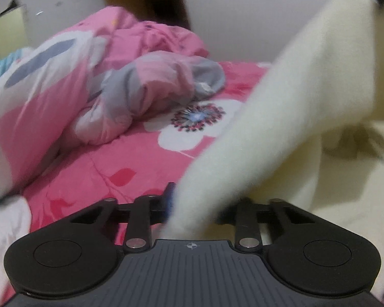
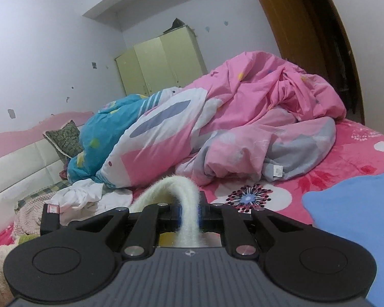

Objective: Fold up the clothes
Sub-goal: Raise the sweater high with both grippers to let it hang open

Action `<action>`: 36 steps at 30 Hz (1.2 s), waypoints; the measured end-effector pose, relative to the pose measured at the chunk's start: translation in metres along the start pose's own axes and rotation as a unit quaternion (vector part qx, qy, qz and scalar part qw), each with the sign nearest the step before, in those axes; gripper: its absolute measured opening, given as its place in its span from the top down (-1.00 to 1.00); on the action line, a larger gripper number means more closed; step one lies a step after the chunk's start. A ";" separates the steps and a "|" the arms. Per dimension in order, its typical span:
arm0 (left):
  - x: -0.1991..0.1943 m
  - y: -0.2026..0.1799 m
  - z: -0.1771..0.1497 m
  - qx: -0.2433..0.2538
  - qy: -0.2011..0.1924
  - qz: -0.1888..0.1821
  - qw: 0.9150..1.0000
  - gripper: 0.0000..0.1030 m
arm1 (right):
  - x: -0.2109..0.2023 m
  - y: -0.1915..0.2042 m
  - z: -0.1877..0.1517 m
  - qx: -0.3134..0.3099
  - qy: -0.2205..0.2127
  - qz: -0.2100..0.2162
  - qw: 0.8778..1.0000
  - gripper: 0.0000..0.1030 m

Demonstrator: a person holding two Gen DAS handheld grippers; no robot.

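A cream fuzzy garment (image 1: 281, 117) hangs stretched in the air over the pink floral bedspread (image 1: 130, 163). My left gripper (image 1: 189, 202) is shut on one edge of it; the cloth rises from the jaws up to the right. My right gripper (image 2: 189, 207) is shut on another edge of the cream garment (image 2: 184, 194), which arches over the jaws and drops to the left. The fingertips of both grippers are mostly hidden by the cloth.
A heap of pink, white and blue duvets (image 2: 217, 117) covers the far half of the bed. White crumpled clothes (image 2: 84, 194) lie at the left. A blue cloth (image 2: 355, 220) lies at the right. A green wardrobe (image 2: 161, 61) and a wooden door (image 2: 307, 38) stand behind.
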State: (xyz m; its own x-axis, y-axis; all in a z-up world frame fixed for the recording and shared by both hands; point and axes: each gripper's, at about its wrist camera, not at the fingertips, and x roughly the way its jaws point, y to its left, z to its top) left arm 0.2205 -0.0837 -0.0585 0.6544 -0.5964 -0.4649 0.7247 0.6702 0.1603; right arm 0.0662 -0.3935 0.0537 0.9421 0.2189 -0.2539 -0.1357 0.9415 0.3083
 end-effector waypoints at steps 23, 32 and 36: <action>-0.383 -0.068 0.171 -0.044 -0.440 0.202 0.874 0.79 | -0.225 0.161 0.117 -0.067 -0.404 0.020 0.912 0.81; -0.419 -0.084 0.176 -0.019 -0.445 0.237 0.863 0.78 | -0.248 0.183 0.127 -0.098 -0.456 0.020 0.885 0.81; -0.422 -0.085 0.171 -0.014 -0.439 0.244 0.865 0.78 | -0.238 0.180 0.117 -0.107 -0.451 0.024 0.886 0.81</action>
State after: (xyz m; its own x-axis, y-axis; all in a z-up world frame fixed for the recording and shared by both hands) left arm -0.0799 0.0357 0.2729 0.8018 -0.3369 0.4936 0.3183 0.9398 0.1244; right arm -0.1469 -0.3066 0.2772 0.7825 0.0573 0.6200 -0.1470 0.9846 0.0945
